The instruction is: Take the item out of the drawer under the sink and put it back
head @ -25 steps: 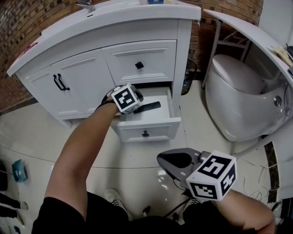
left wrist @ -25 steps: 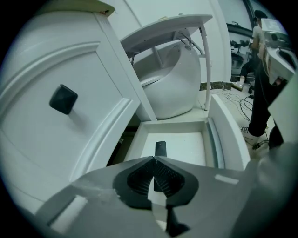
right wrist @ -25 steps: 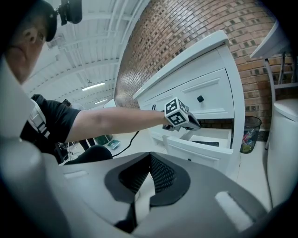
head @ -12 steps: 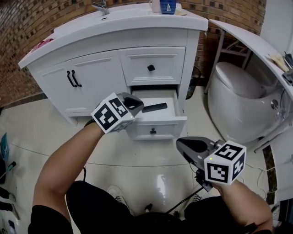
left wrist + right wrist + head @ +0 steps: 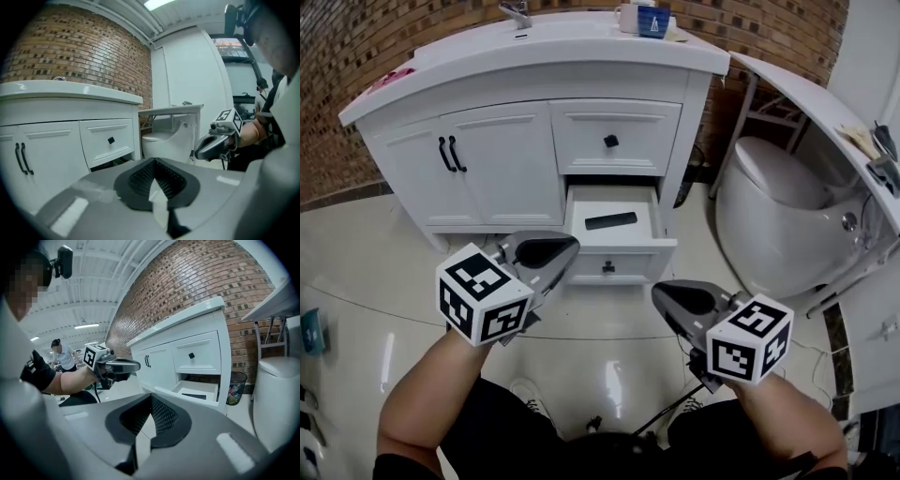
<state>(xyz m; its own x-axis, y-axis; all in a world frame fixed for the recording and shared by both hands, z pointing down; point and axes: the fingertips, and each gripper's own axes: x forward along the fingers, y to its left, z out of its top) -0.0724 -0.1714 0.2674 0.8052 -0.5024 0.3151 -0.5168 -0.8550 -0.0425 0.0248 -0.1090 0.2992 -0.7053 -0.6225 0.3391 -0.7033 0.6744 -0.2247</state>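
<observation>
head view, from the left: the white vanity (image 5: 412, 112) stands with its double doors shut. the left gripper (image 5: 564, 251) hangs in front of it, apart from the furniture. its tongs are pressed together on nothing, and the left gripper view shows the ribbed pads meeting with no object between them.

next comes the lower drawer (image 5: 614, 251), pulled out under the closed upper drawer (image 5: 614, 139), so its inside is open to reach. the item (image 5: 610, 221), a flat dark bar, lies slantwise on the drawer floor, well apart from both grippers. with the drawer open and both hands empty, it most likely either waits to be picked or has been set back; the pictures alone do not settle which.

right of the drawer, the right gripper (image 5: 667, 298) is held low with its tongs also closed and empty. the toilet (image 5: 778, 216) stands furthest right.

what the item actually is cannot be made out, as it is too small and plain. the drawer's rear runs out of sight beneath the upper drawer. in the left gripper view the gripper's own body hides the drawer's inside. a white ledge cuts off the toilet's far side.
</observation>
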